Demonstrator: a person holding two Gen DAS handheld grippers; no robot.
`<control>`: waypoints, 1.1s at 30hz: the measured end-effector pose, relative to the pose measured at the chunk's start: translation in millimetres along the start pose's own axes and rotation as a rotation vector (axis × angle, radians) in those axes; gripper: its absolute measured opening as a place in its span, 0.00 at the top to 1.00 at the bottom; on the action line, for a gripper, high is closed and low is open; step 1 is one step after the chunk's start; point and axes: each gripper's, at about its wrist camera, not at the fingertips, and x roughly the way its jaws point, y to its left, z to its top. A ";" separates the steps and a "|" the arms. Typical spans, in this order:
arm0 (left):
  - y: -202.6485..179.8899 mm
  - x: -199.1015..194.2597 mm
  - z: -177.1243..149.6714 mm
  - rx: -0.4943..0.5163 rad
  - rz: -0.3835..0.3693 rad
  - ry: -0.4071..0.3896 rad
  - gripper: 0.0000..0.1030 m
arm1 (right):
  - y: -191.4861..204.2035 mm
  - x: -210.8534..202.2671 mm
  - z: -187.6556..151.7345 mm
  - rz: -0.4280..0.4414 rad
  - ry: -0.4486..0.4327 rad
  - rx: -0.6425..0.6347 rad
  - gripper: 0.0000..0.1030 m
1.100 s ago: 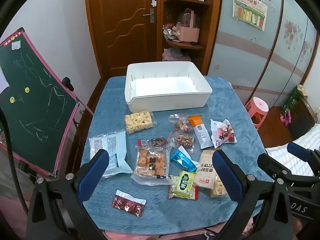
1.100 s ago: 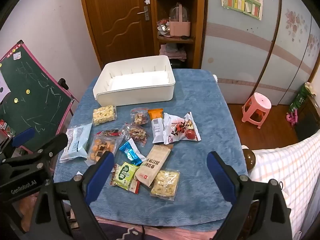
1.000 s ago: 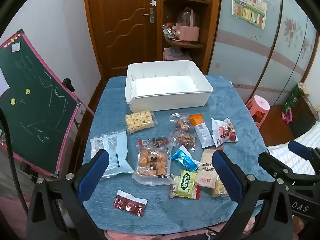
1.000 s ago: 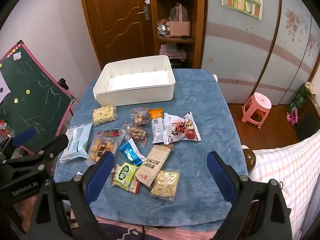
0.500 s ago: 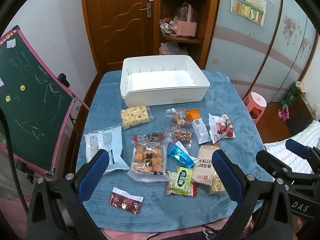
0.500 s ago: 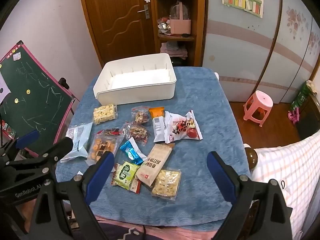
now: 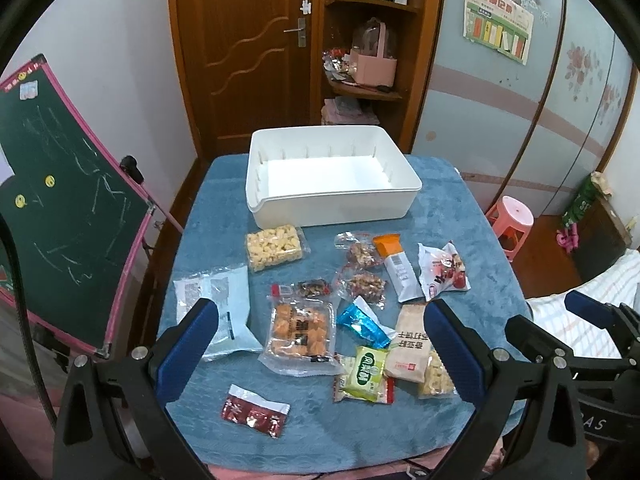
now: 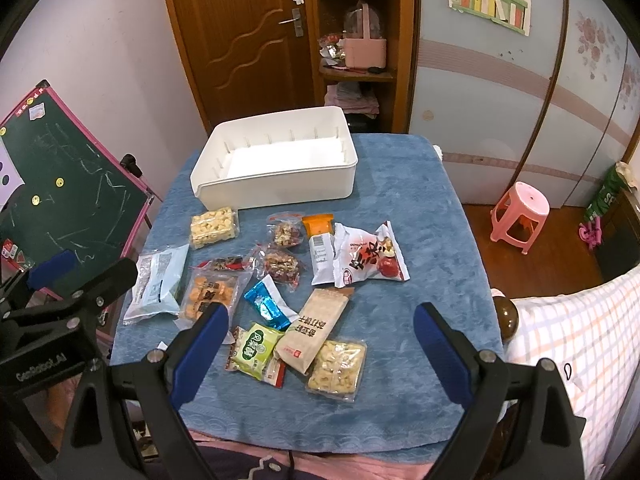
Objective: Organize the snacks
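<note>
Both tongs (image 7: 320, 344) (image 8: 320, 340) hovering wide and empty, snacks (image 7: 298, 332) lying ahead, bin (image 7: 332, 204) beyond sitting unfilled.

The right hand-held gripper (image 8: 320, 344) hangs above the near edge of the table (image 8: 424, 248), jaws spread wide with nothing between them. Snack packets lie scattered on the blue cloth, among them a green packet (image 8: 256, 348) and a red-and-white bag (image 8: 366, 258). A white bin (image 8: 276, 184) stands behind them, empty.

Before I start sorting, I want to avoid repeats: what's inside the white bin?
The white bin shows only its bare white floor; no snacks. The strip behind its near wall is hidden.
</note>
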 end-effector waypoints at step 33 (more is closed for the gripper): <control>8.2 -14.9 10.8 0.023 0.022 -0.060 0.01 | -13.2 -18.9 14.2 -0.011 -0.070 -0.006 0.08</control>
